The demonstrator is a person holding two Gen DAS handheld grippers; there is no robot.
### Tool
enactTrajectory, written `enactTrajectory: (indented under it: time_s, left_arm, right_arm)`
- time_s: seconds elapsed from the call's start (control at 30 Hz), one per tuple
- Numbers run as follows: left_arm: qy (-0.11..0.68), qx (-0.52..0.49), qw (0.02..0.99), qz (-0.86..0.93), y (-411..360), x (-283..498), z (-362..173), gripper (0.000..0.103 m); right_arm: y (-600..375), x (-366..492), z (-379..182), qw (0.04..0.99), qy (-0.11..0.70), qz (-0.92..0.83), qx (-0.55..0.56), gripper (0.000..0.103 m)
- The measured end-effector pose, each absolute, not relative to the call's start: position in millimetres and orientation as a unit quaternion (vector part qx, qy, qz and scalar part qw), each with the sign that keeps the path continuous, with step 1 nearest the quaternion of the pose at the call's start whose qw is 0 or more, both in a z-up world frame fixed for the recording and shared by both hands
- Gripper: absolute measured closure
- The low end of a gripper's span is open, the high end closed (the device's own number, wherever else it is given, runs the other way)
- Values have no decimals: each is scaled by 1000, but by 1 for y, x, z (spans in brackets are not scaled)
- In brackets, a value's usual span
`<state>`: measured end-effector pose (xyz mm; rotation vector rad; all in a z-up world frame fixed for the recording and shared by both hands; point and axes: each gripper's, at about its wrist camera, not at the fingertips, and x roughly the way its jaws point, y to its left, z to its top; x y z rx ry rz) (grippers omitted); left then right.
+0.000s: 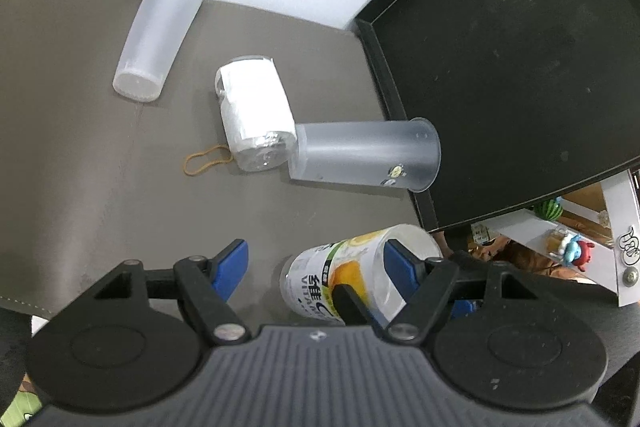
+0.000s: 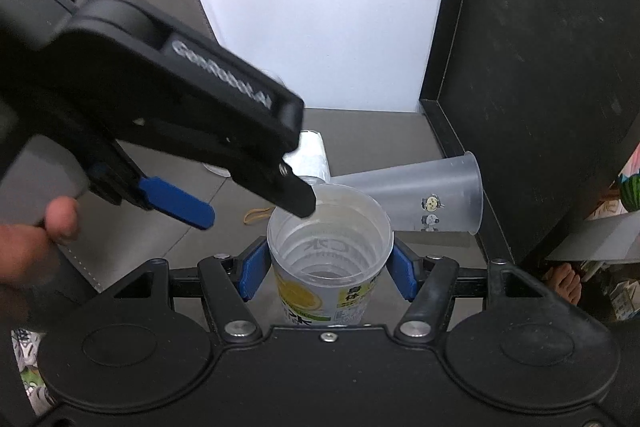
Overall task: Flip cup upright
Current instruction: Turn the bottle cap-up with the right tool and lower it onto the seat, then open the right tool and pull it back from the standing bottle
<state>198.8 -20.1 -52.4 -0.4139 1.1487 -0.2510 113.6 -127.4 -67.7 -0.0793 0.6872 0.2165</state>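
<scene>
A clear plastic cup with a yellow and green printed label [image 2: 326, 267] stands upright with its mouth up. My right gripper [image 2: 326, 267] has its blue pads against both sides of the cup, shut on it. The cup also shows in the left wrist view [image 1: 352, 275]. My left gripper [image 1: 316, 263] is open; its right finger reaches the cup's rim and its left finger is apart from it. In the right wrist view the left gripper [image 2: 248, 207] comes in from the upper left, one finger tip at the cup's rim.
On the grey mat [image 1: 100, 167] lie a frosted cup by the black tray [image 1: 368, 157], another frosted cup at the far left [image 1: 160, 31], a paper-wrapped clear cup [image 1: 256, 115] and a rubber band [image 1: 206, 161]. The black tray [image 1: 520, 67] fills the right.
</scene>
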Motion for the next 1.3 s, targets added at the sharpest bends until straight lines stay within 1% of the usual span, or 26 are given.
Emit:
enactTrajectory:
  time_s: [0.3,0.77,1.07,1.2,1.3]
  left_arm:
    - [554,-207,799,-113,-19,204,-73,30]
    - [542,-194,812,-93,-21,210,-68,30]
    - [529,-152,831,-74,-27,207,-54,30]
    - [521,-140,840,-60,-26,203,-45,30]
    - [514,-128,847,-51,-23,197,-37,30]
  right_arm:
    - [-125,116,-73,925,362,113,-35,41]
    - [-125,115,-73,917,379,126,-19,40]
    - [-135,116,-70,917,379,128,1,39]
    - [-138,116,-67,918,373,132,4,34]
    - [-141,114,-64,920,369,132,8,34]
